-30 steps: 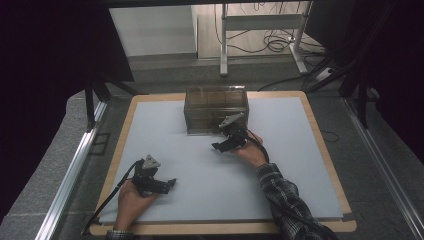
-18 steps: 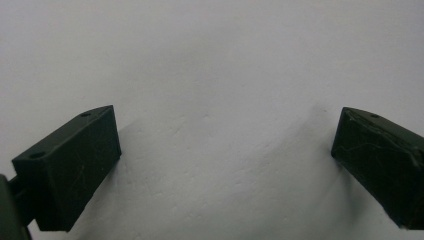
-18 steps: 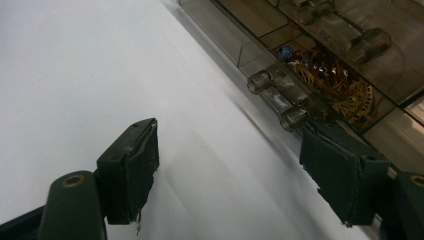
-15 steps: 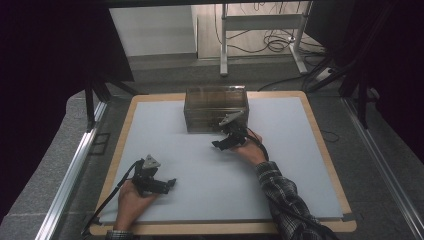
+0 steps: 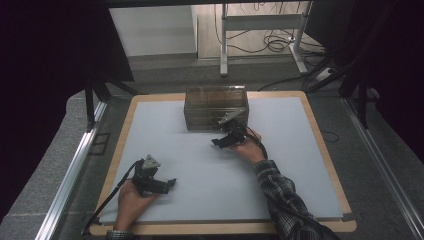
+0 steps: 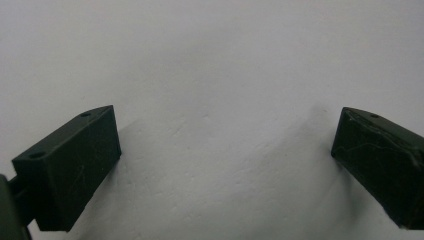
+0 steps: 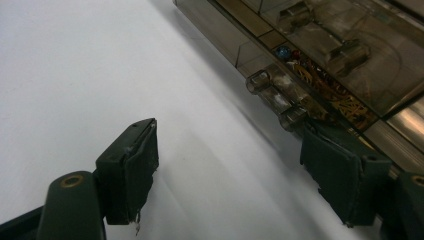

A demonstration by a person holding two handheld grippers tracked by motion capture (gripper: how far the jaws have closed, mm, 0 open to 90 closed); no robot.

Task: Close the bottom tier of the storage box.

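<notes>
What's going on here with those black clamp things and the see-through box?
A person sits at a white table with a two-jaw gripper in each hand. The right gripper is beside the front of a clear plastic box, jaws open, one jaw close to the box's latch; whether it touches is unclear. Nothing is gripped. The left gripper rests near the table's front edge, jaws wide open over bare surface. The box looks shut, with small items inside.

Smoky brown clear plastic box [image 5: 216, 108], yellow and blue bits inside. White counter [image 5: 200, 165] with tan wood edge. Black tools [image 5: 223, 141], grey top plates. Dark plaid sleeve [image 5: 285, 200].
</notes>
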